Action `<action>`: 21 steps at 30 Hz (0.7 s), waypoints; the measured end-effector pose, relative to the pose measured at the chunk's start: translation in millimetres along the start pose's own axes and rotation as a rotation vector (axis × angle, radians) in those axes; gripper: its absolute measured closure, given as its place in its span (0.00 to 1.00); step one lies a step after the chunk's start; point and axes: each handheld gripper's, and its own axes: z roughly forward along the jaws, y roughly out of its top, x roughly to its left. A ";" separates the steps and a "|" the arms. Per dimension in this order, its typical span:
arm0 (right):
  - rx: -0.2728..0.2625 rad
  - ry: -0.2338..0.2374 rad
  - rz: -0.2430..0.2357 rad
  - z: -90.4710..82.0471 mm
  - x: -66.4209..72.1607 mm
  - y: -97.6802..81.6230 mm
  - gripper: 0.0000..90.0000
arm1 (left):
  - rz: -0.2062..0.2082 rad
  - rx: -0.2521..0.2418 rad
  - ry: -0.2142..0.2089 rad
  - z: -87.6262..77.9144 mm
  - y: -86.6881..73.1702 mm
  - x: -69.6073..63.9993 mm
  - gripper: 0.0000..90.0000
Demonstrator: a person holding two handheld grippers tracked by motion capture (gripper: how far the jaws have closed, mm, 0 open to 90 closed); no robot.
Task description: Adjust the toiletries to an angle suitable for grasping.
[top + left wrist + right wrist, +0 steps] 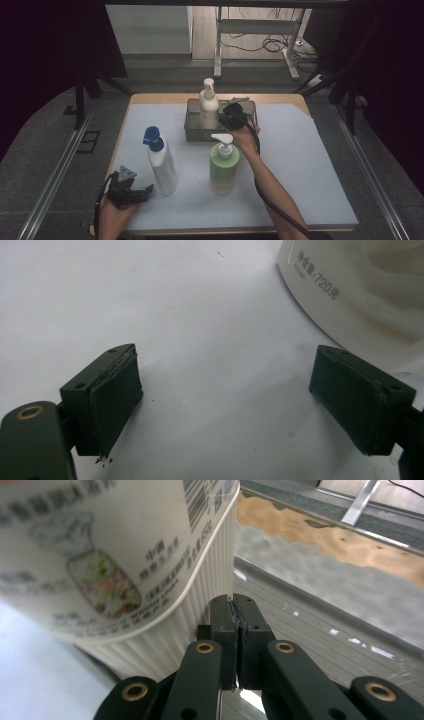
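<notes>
A cream pump bottle stands in a metal tray at the back middle of the table. My right gripper hovers over the tray just right of that bottle. In the right gripper view its jaws are shut pad to pad with nothing between them, and the ribbed cream bottle stands close on their left. My left gripper rests at the front left, open. The white mat lies between its jaws, and the base of a white bottle stands just beyond the right one.
The white bottle with a blue pump and a green pump bottle stand on the white mat in front of the tray. The tray's metal floor lies under the right jaws. The table's wooden edge runs behind.
</notes>
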 end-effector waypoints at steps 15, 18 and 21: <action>0.023 0.024 -0.016 7.5 7.9 2.7 0.99 | 0.000 0.000 0.000 0.0 0.0 0.0 0.14; 0.021 0.027 -0.008 8.8 7.8 2.3 0.99 | -0.001 0.000 0.000 0.0 0.0 0.0 0.14; 0.023 0.030 -0.009 9.4 7.8 2.3 0.99 | -0.001 0.000 0.000 0.0 0.0 0.0 0.14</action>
